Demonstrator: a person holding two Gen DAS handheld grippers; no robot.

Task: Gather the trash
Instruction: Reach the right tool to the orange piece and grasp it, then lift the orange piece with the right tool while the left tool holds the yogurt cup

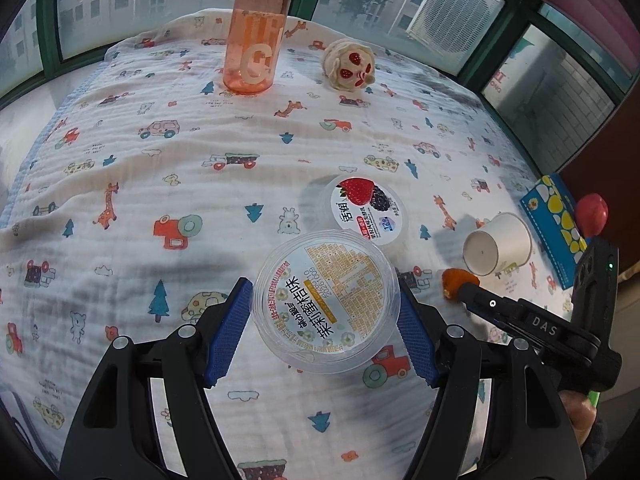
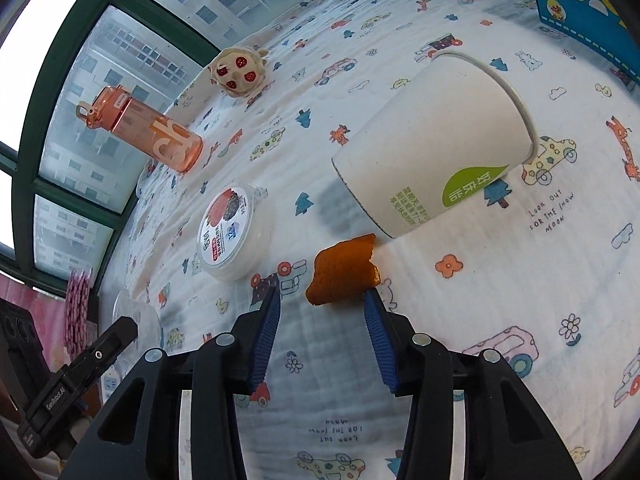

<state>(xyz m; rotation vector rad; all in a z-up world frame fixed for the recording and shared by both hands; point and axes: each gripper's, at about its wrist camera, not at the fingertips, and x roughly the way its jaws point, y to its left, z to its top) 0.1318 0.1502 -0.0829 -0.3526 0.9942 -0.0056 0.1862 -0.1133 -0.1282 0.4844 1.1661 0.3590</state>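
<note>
Taking the overturned white paper cup point(image 1: 498, 243) as the landmark, and reading the left wrist view from its left side across: far to the cup's upper left an orange water bottle point(image 1: 258, 28) stands upright on the printed cloth point(image 1: 140, 184) that covers the table, with a small cream plush toy point(image 1: 350, 65) just to the bottle's right. Nearer the cup, to its left, a sealed yogurt tub point(image 1: 366, 210) with a strawberry and blackberry lid sits on the cloth. Below and left of the cup, the left claw point(image 1: 326, 328) has both blue pads against the sides of a clear lidded dessert cup point(image 1: 326, 300), gripping it. Just at the cup's lower left lies a piece of orange peel point(image 1: 460, 280) on the cloth, close to the cup's closed base. The right claw point(image 2: 322, 300) is set around the near edge of that peel: its right pad touches the peel, its left pad point(image 2: 268, 328) stands clear of it, so the jaws are open with the peel partly between the tips. To the cup's right lies a blue box point(image 1: 556, 224) with yellow and white spots.
</note>
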